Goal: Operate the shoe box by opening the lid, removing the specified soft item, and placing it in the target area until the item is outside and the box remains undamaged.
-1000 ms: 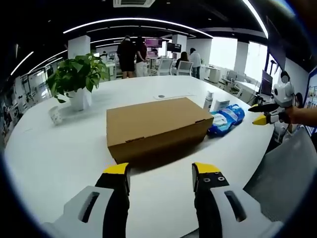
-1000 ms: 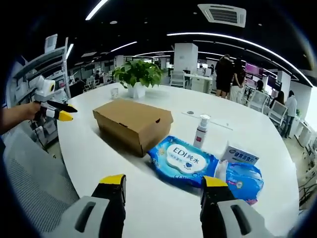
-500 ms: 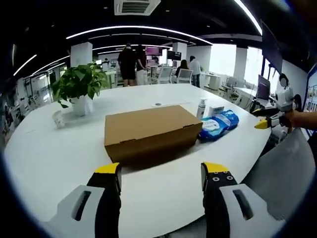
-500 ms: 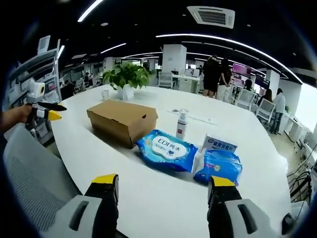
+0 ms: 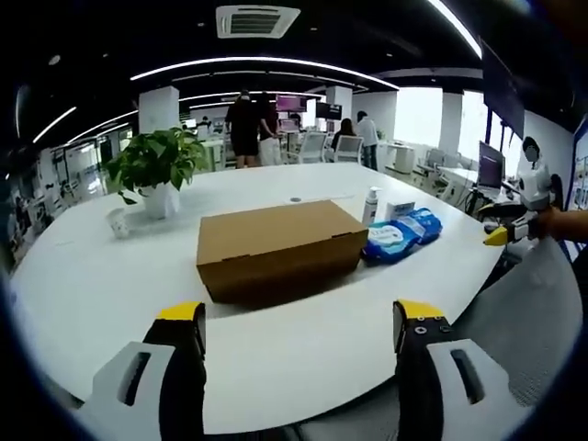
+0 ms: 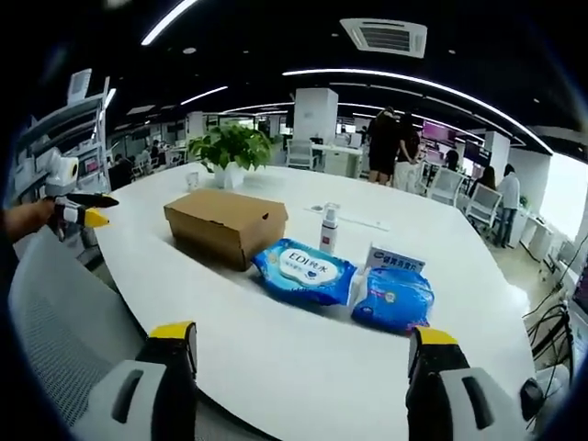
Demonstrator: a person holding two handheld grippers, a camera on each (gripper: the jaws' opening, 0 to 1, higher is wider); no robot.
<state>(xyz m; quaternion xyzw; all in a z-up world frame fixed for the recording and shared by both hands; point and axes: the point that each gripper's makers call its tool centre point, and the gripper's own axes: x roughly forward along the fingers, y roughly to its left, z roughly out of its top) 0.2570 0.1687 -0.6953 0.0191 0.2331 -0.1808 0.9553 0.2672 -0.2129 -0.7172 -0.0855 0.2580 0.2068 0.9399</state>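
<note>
Both grippers, left (image 5: 299,322) and right (image 6: 299,344), hung spread wide and empty at the near edge of the white table (image 5: 92,294), while the closed cardboard box (image 5: 280,248) sat mid-table beside blue wipe packs (image 6: 303,271).

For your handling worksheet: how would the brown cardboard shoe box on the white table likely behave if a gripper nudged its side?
The shoe box lies flat and low on the smooth table, so it would probably slide rather than tip. Its thin cardboard walls may dent under a hard push. It looks light for its size, though its contents are hidden.
</note>
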